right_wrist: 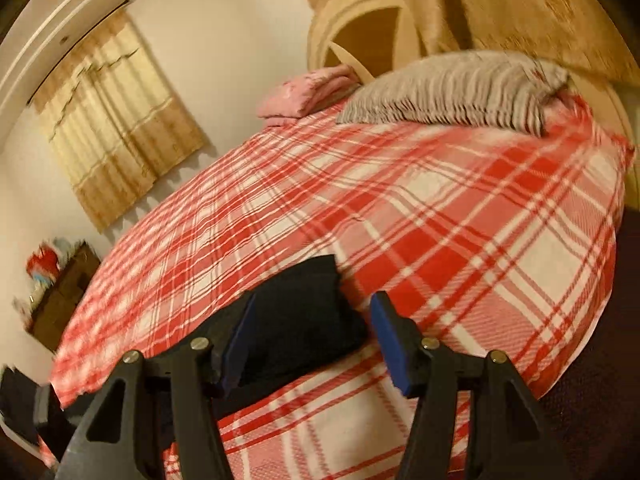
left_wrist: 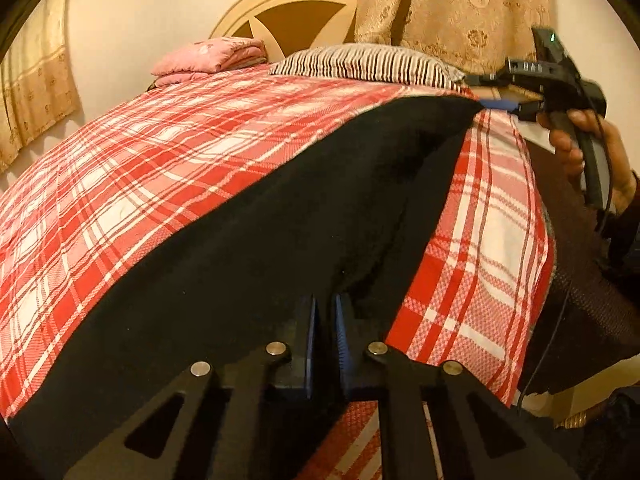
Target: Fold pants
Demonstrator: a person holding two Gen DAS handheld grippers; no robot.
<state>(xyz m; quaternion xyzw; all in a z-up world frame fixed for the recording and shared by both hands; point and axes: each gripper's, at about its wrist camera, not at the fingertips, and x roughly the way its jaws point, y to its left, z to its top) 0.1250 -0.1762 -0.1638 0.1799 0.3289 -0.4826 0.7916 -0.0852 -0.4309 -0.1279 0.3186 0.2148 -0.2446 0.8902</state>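
Note:
Black pants (left_wrist: pixel 248 248) lie stretched out on a red and white plaid bedspread (left_wrist: pixel 120 168). My left gripper (left_wrist: pixel 326 312) is nearly shut on the near end of the pants, its blue pads pinching the cloth. In the left wrist view my right gripper (left_wrist: pixel 496 102) is at the far end of the pants, held by a hand. In the right wrist view my right gripper (right_wrist: pixel 316 320) is open, with the pants' far end (right_wrist: pixel 304 312) lying between its fingers on the bedspread (right_wrist: pixel 440 220).
A striped pillow (left_wrist: pixel 368 64) and a folded pink blanket (left_wrist: pixel 208 56) lie at the head of the bed by a cream headboard (left_wrist: pixel 280 12). Curtains (right_wrist: pixel 116 128) hang on the wall. A dark cabinet (right_wrist: pixel 60 292) stands at the left. The bed's right edge (left_wrist: pixel 540 240) drops to a dark floor.

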